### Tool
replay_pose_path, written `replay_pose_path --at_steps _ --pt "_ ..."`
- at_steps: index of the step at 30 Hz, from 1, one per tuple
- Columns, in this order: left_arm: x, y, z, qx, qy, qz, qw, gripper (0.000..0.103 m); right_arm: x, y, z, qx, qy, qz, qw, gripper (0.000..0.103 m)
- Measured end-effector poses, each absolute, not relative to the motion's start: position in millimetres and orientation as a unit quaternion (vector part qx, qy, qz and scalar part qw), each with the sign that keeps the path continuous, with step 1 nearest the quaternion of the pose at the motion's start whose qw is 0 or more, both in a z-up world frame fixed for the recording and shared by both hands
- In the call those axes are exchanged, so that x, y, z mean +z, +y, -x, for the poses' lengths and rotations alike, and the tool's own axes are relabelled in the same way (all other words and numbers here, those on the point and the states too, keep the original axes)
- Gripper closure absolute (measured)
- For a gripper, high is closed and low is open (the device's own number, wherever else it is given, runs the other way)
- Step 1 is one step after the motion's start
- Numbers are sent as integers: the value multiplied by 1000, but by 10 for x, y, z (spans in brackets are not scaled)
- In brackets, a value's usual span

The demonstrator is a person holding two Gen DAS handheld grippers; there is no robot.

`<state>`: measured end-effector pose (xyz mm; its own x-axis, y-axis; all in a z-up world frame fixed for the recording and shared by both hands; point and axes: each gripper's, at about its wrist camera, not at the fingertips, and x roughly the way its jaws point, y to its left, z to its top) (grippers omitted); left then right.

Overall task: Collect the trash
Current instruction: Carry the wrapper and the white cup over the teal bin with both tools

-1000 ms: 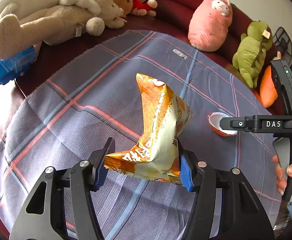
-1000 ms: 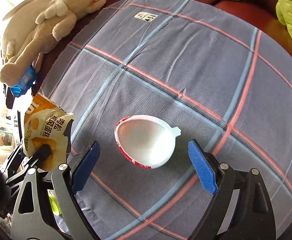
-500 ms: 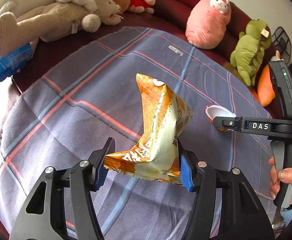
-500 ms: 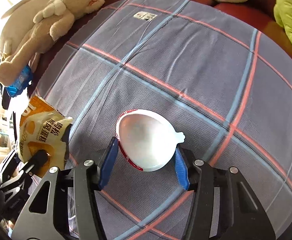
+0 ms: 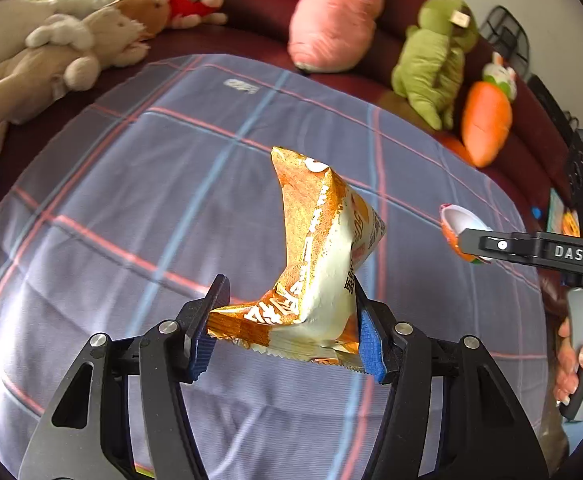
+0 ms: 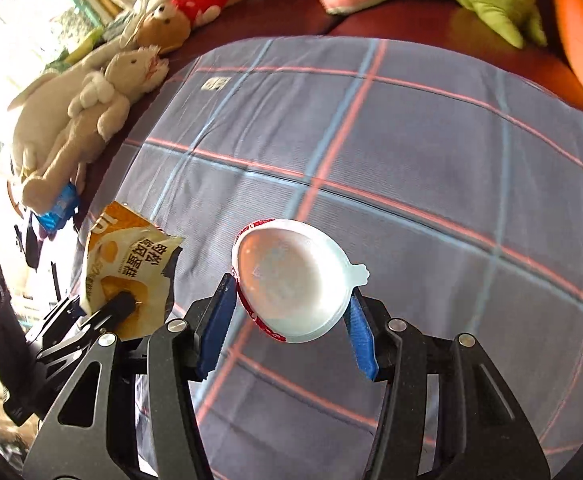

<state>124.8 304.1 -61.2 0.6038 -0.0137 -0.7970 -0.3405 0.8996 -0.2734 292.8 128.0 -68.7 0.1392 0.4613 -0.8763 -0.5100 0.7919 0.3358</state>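
Note:
My left gripper (image 5: 287, 330) is shut on an orange and white snack wrapper (image 5: 315, 256) and holds it above the plaid cloth (image 5: 131, 208). The wrapper also shows in the right wrist view (image 6: 127, 268), at the lower left. My right gripper (image 6: 289, 326) is shut on a white egg-shaped plastic shell with a red rim (image 6: 291, 280) and holds it clear of the cloth. In the left wrist view the shell (image 5: 457, 224) shows at the right, at the tip of the right gripper's fingers.
The plaid cloth (image 6: 431, 160) covers a dark red sofa (image 5: 251, 36). Plush toys line its back: beige rabbits (image 5: 59, 60), a pink toy (image 5: 335, 16), a green toy (image 5: 431, 56), an orange carrot (image 5: 485, 120). A blue box (image 6: 59, 204) lies under the rabbit.
My right gripper closed on the egg-shaped shell and lifted it off the cloth. My left gripper kept hold of the wrapper and swung its view to the right.

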Motion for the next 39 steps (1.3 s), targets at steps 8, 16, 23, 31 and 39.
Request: replay_pose_path --at_steps 8,16,23,31,39 --pt "-483 2204 -1501 10 444 158 882 44 -365 185 -2722 273 546 -44 791 53" --pt "-353 1236 -1598 -74 443 119 886 44 -108 -921 -2355 224 521 -96 818 53" --pt "-254 412 -1614 -130 440 86 884 44 -23 -1811 -2000 185 507 -127 832 53" --pt "-191 -569 -1562 -177 445 26 877 44 -18 -2757 -1583 151 473 -161 853 52" --pt "-262 -1396 -1600 -207 461 -11 863 44 -90 -3678 -1223 112 436 -196 871 52"
